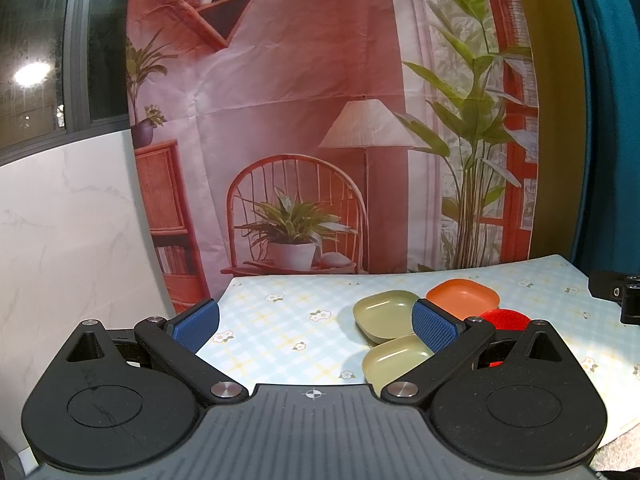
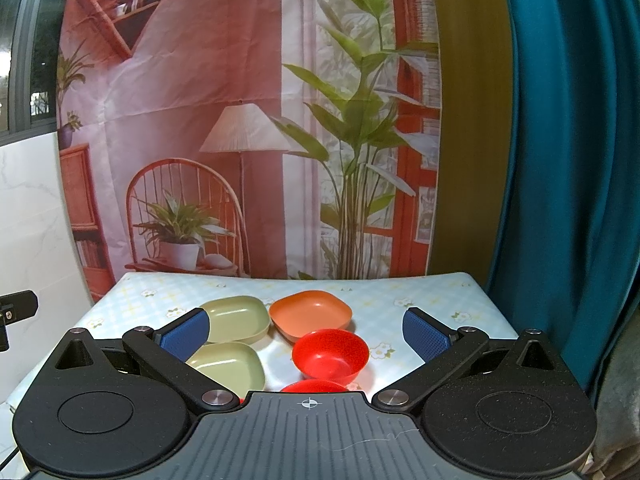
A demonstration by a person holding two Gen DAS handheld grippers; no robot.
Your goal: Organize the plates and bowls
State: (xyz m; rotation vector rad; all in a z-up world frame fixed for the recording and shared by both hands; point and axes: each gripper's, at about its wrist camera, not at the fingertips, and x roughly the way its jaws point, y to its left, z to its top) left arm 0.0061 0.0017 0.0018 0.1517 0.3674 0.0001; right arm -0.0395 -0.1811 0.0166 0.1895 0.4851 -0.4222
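I see both the left gripper (image 1: pixel 316 328) and right gripper (image 2: pixel 306 334) released, holding nothing; green plates (image 2: pixel 236 316), orange plate (image 2: pixel 310 312) and red bowls (image 2: pixel 330 354) lie loose on the table (image 2: pixel 440 312), none stacked yet.

bare tablecloth (image 1: pixel 280 320) left, dishes clustered right: green plates (image 2: pixel 236 316), orange plate (image 2: pixel 310 312), red bowl (image 2: pixel 330 354)

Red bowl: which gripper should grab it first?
Right. The red bowl sits between the open right gripper's fingers, straight ahead. In the left wrist view it lies beyond the left gripper's right finger, mostly hidden.
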